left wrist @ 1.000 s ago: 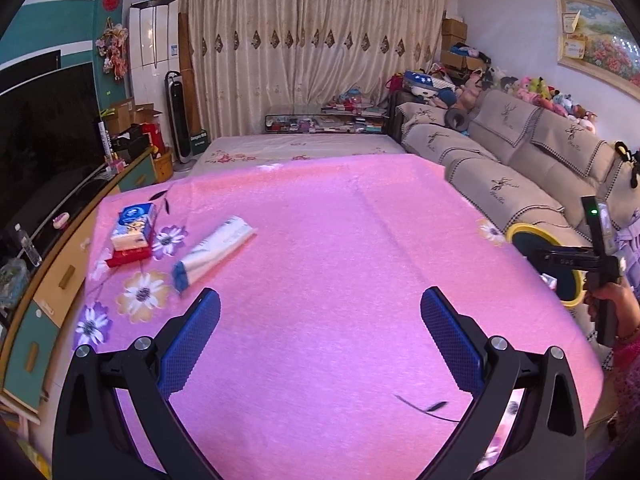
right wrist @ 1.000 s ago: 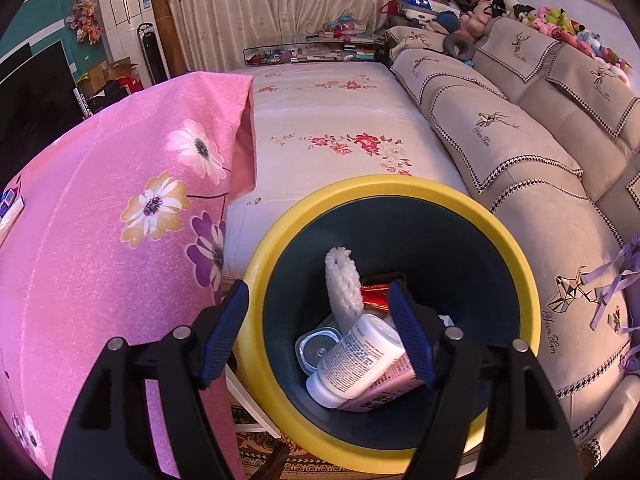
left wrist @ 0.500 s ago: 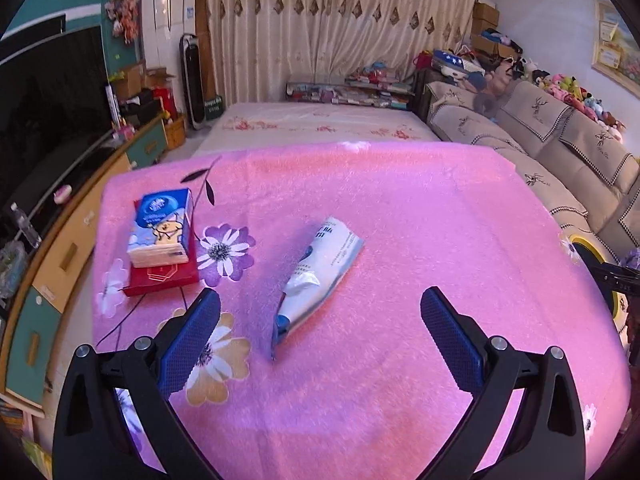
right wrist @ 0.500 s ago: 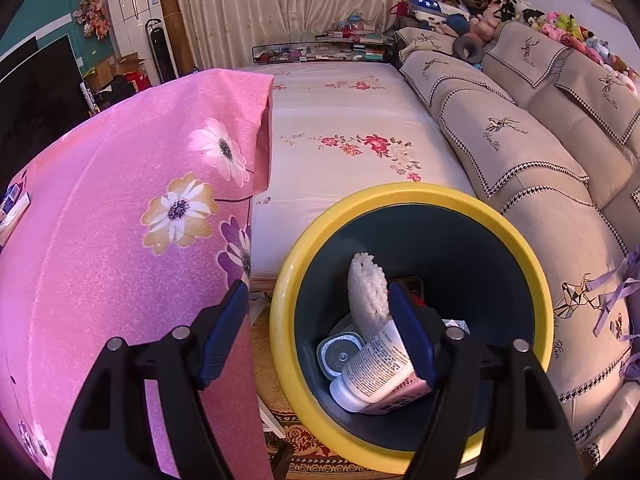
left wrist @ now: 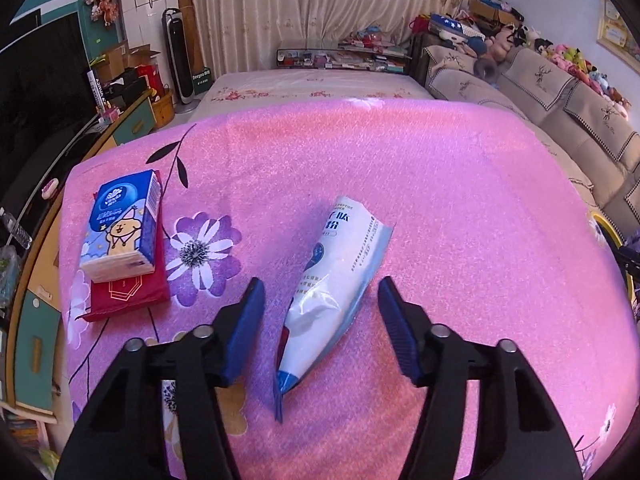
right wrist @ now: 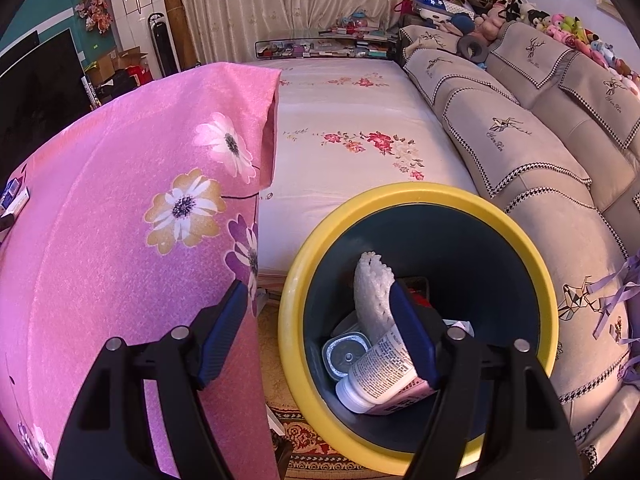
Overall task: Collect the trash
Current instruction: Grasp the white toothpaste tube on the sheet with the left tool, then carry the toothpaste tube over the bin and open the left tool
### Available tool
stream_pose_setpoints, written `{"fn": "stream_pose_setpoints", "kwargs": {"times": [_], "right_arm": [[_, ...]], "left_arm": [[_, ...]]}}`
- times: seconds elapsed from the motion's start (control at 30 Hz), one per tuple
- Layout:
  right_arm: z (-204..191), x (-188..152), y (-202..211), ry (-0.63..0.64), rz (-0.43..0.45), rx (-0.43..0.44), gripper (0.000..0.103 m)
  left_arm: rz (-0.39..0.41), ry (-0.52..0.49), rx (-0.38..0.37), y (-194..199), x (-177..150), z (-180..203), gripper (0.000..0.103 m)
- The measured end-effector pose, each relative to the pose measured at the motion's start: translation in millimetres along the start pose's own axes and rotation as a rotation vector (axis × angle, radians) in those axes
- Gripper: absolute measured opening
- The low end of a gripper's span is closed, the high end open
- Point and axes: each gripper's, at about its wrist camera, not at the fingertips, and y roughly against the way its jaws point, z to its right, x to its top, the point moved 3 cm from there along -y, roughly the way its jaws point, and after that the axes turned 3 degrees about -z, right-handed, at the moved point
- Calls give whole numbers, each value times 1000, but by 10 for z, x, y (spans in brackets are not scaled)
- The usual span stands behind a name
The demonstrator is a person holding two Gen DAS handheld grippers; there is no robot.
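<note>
The left gripper is closing its jaws around the pouch at lower centre, pads not yet touching; next it needs a firm grip and a lift. The right gripper waits with jaws released above the bin.

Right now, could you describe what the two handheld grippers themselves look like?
Both match: the left gripper and right gripper have glossy black angular frames with cut-out openings, round silver pivot bolts, and two blue ribbed finger pads. No cables, markings, hands or sleeves show.

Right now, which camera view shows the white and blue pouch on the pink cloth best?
The left wrist view. The white and blue pouch lies flat on the pink cloth, between the fingers of the left gripper, which are closing but do not yet touch it. The right wrist view shows nothing of it, only the yellow-rimmed bin.
</note>
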Motion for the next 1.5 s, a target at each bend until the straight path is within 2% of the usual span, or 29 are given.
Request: {"fn": "stream_pose_setpoints", "kwargs": {"times": [0.1,0.17,0.23,0.37,0.5,0.6,0.77,1.07,1.27,1.43,1.5], "right_arm": [[-3,-19,6,1,0,1,69],[1,-29,15,-2,2,2,69],[14,-37,28,-6,5,4,69],[44,-59,64,-14,10,9,70],[113,-92,110,-25,15,15,70],[197,-115,163,-37,20,17,70],[387,-186,276,-61,33,15,70],[923,-330,604,-81,73,-74,70],[1368,-447,808,-117,96,-133,70],[1644,-533,882,-150,106,-149,71],[1730,-565,880,-161,106,-147,71]], "left_arm": [[-6,-16,18,-36,46,23,38],[-11,-12,9,-35,68,42,34],[-8,-25,23,-12,77,90,26],[22,-52,32,146,84,314,26],[50,-101,17,352,77,706,26],[63,-149,-17,491,71,1101,26],[74,-245,-123,658,82,1917,26],[29,-465,-379,544,187,3945,26],[-38,-557,-461,239,223,5045,26],[-97,-589,-485,-66,202,5615,26],[-115,-591,-487,-176,187,5715,26]]}}
